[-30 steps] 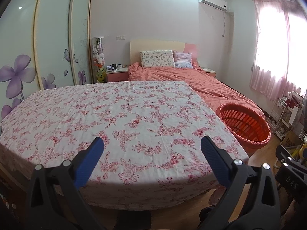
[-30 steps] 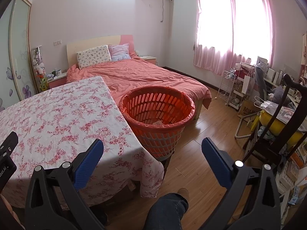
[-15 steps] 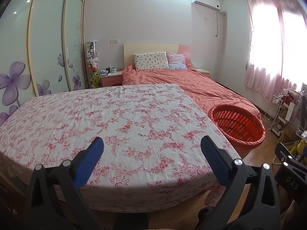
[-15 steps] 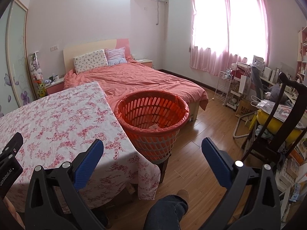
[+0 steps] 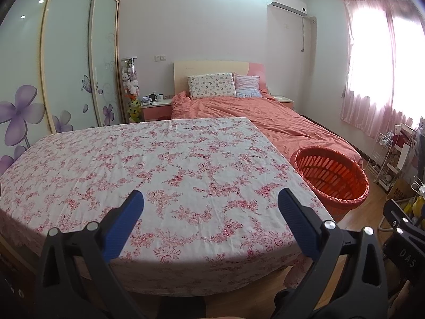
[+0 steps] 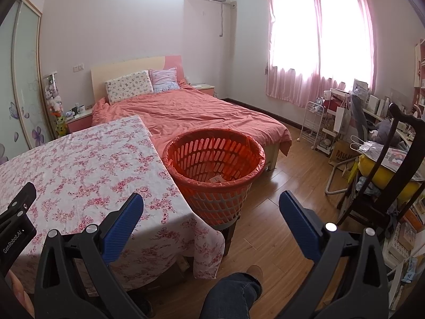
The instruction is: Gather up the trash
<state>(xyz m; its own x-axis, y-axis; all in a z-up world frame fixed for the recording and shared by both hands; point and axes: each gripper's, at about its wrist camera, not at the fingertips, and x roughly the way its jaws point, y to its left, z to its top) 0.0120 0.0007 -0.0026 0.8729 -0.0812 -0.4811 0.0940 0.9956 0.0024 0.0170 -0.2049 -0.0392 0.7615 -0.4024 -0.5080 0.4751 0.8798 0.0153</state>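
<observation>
An orange slotted basket (image 6: pixel 213 171) lined with a red bag stands on the floor beside the table's right edge; it also shows in the left wrist view (image 5: pixel 330 179). A pale scrap of trash (image 6: pixel 216 178) lies inside it. My left gripper (image 5: pixel 211 208) is open and empty above the near part of the table with the floral cloth (image 5: pixel 148 170). My right gripper (image 6: pixel 211 210) is open and empty, held in front of the basket, above the table's corner (image 6: pixel 87 175) and the floor.
A bed with an orange cover (image 6: pixel 196 111) stands behind the table and basket. A dark wooden chair (image 6: pixel 393 164), a wire rack (image 6: pixel 314 125) and cluttered shelves fill the right side. A person's leg (image 6: pixel 233 289) is low in the right wrist view. Sliding wardrobe doors (image 5: pixel 61 61) are at the left.
Both grippers have drawn back and tilted up a little, so the table and basket sit lower and farther in view. Both stay open and empty.
</observation>
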